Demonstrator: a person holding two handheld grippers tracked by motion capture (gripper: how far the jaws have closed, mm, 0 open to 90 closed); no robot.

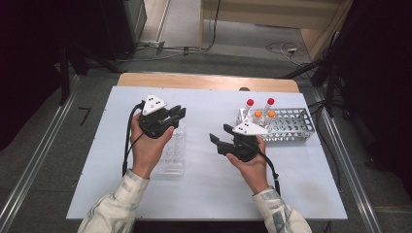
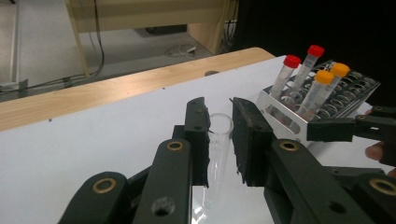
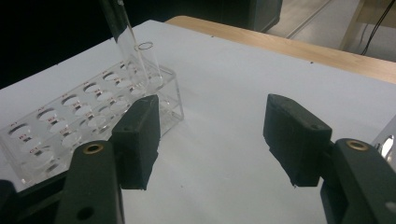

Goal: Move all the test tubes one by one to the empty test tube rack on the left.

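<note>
My left gripper [image 1: 179, 112] [image 2: 219, 105] is shut on a clear, uncapped test tube [image 2: 218, 140], which hangs upright between its pads. It holds the tube above the far end of a clear plastic tube rack [image 1: 172, 155] [image 3: 60, 130]. In the right gripper view the held tube [image 3: 119, 28] comes down from the top, just beside a second clear tube [image 3: 150, 65] standing in the rack's end hole. My right gripper [image 1: 219, 134] [image 3: 212, 121] hovers mid-table, open, with nothing between its jaws.
A metal rack [image 1: 291, 127] [image 2: 275, 112] sits at the right back, with two red-capped tubes [image 1: 249, 104] [image 2: 292, 61] and two orange-capped tubes [image 1: 258, 113] [image 2: 323, 77] in its left end. The white table top ends in a wooden strip [image 1: 204, 80] at the back.
</note>
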